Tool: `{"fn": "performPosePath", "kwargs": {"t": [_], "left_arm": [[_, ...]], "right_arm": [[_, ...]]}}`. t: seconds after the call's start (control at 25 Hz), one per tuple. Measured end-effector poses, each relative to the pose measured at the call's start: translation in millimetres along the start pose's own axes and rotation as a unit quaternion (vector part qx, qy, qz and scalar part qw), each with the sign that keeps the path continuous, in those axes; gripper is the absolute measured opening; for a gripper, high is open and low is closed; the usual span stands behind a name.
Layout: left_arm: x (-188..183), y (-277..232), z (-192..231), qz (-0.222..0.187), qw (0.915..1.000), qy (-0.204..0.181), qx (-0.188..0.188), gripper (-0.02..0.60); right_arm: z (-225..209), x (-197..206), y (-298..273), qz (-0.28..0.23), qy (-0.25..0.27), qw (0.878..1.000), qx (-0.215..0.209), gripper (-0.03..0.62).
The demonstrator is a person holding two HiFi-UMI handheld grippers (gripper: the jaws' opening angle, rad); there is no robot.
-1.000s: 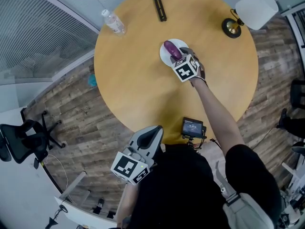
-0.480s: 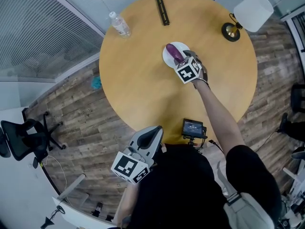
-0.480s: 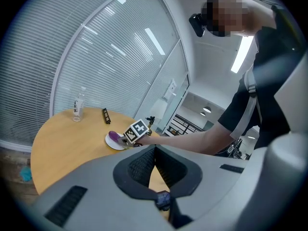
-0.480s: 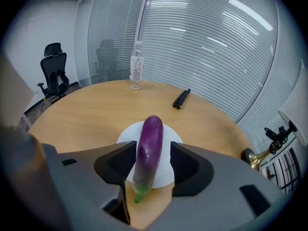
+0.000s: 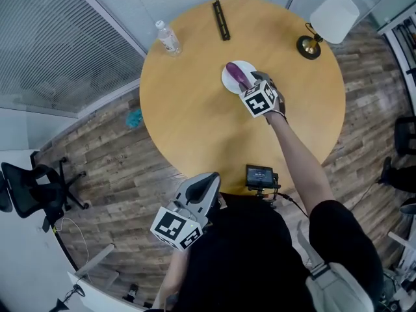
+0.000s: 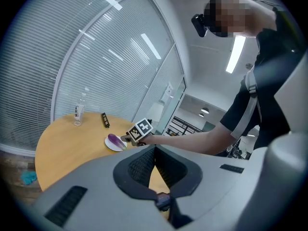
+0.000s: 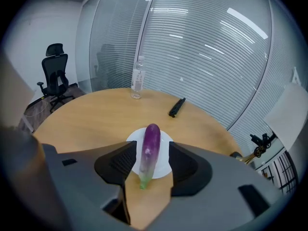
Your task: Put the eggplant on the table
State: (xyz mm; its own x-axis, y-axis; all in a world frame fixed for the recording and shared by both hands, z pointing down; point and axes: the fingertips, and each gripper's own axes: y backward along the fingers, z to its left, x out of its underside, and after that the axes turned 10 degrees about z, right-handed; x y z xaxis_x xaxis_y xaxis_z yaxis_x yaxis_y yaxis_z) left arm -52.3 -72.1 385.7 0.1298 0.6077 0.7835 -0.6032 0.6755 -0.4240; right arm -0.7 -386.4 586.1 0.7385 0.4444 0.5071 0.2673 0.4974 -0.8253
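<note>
Eggplant: It lies on the white plate (image 7: 164, 153) in the middle of the round table (image 5: 195, 109). The eggplant (image 7: 151, 136) has a green end that pokes off the plate toward my right gripper (image 7: 151, 150).
Right gripper: Its jaws are wide apart, one on each side of the eggplant. I see a little gap on both sides, so they are not squeezing it.
Left gripper: My left gripper (image 6: 155, 148) has its jaws closed with nothing in them. I hold it low by my body, off the near edge of the table.
Done: I think only the reach is done.
Left to do: Squeeze the eggplant, lift it off the plate, set it on the bare wood, and let go.
Room: There is lots of bare wood by the plate. The bottle (image 5: 169, 39), the black bar (image 5: 222, 20) and the lamp (image 5: 333, 10) are well apart from it.
</note>
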Motion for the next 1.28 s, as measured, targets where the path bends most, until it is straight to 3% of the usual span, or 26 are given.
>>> {"fn": "performPosePath", "kwargs": {"t": [0.2, 0.56, 1.0, 1.28], "left_arm": [[3, 15, -7, -0.012, 0.9999, -0.003, -0.004, 0.012], [5, 37, -9, -0.036, 0.9993, -0.009, -0.004, 0.012], [9, 54, -15, -0.039, 0.9988, -0.023, 0.017, 0.012], [22, 86, -12, -0.034, 0.9986, -0.030, 0.029, 0.012]], "right_arm": [[9, 0, 30, -0.012, -0.019, 1.000, -0.006, 0.212], [58, -18, 100, -0.071, -0.005, 0.997, -0.013, 0.115], [128, -1, 160, -0.107, -0.042, 0.989, -0.095, 0.040], [163, 18, 181, -0.095, -0.069, 0.988, -0.104, 0.018]]}}
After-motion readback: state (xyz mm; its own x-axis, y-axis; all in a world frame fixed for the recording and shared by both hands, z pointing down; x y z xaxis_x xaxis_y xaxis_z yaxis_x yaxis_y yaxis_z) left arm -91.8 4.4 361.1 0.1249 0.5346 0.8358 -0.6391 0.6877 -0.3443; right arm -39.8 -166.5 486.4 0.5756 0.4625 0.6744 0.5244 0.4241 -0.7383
